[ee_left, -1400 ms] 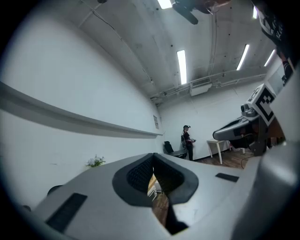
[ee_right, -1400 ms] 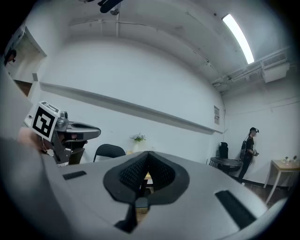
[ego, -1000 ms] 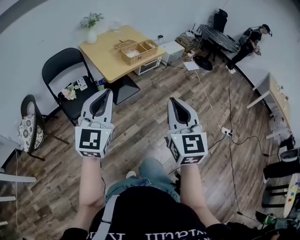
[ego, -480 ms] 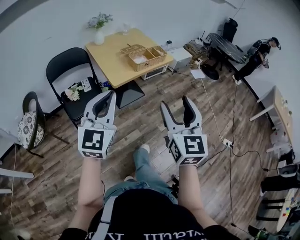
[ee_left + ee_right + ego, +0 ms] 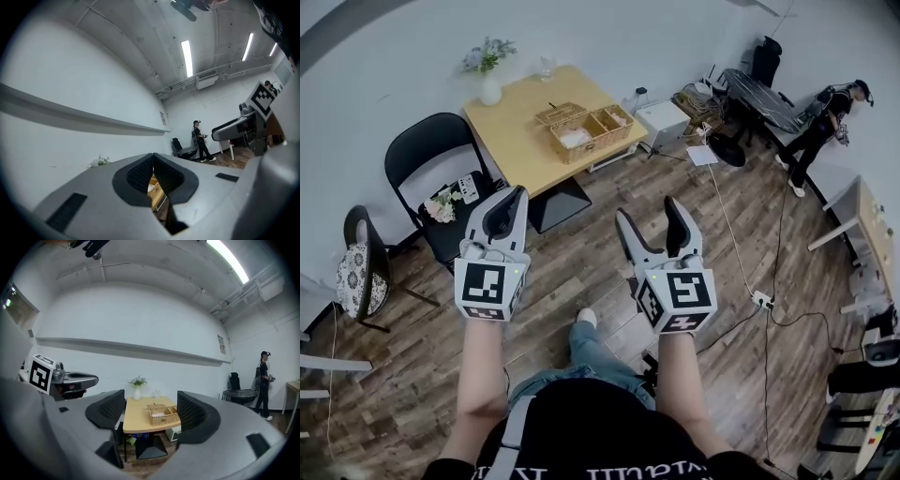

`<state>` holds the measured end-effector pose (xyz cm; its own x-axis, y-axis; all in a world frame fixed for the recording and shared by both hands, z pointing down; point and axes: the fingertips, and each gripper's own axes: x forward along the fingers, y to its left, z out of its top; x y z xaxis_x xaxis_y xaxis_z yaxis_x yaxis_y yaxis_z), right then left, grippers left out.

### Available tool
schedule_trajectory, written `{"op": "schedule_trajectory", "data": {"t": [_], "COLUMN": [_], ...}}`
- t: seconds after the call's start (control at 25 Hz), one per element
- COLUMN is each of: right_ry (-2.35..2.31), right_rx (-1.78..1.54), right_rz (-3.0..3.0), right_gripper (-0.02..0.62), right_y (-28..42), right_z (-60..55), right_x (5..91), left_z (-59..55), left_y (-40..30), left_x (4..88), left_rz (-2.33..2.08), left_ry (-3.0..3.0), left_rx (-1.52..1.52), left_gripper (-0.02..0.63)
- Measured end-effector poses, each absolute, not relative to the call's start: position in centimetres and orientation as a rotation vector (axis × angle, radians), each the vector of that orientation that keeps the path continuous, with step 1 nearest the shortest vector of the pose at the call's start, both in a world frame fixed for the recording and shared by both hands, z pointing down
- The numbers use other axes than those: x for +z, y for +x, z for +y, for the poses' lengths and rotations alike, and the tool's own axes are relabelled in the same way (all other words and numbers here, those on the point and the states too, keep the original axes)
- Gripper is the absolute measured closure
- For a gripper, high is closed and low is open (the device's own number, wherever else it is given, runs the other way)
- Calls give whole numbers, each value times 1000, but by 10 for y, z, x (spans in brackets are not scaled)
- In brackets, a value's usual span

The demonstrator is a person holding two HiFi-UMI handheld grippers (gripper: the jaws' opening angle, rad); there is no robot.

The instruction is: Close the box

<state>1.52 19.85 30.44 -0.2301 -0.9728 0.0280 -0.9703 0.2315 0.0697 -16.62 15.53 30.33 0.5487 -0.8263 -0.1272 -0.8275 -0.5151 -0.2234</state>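
Observation:
The box [image 5: 581, 129] is a wicker basket with compartments and a raised lid, standing on the light wooden table [image 5: 520, 122] across the room. In the right gripper view the box [image 5: 161, 415] shows far off between the jaws. Both grippers are held up in front of me, well short of the table. My left gripper [image 5: 514, 197] is shut with nothing in it, and its pads [image 5: 140, 171] meet in the left gripper view. My right gripper [image 5: 649, 214] has its jaws spread and still opening, with nothing between them.
A black folding chair [image 5: 431, 150] with flowers on its seat stands left of the table, another chair [image 5: 361, 262] further left. A vase [image 5: 490, 89] sits on the table's far corner. A white cabinet [image 5: 661, 120], floor cables [image 5: 741, 272] and a person [image 5: 825, 122] are at the right.
The right gripper's jaws went from shut to wide open. The left gripper stayed shut. Both grippers shifted only slightly.

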Motion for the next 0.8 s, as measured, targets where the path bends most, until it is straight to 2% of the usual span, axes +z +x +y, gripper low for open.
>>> {"op": "schedule_trajectory", "data": {"t": [0.8], "right_ry": [1717], "right_rx": [50], "right_rz": [-2536], "right_gripper": [253], "right_y": [97], "right_z": [-6], "right_x": [309], "left_z": [-30], "left_y": [-93], "left_x": [305], "left_rz": [1587], "left_ry": [-2452], "left_rx": [-74], "left_gripper": [594]}}
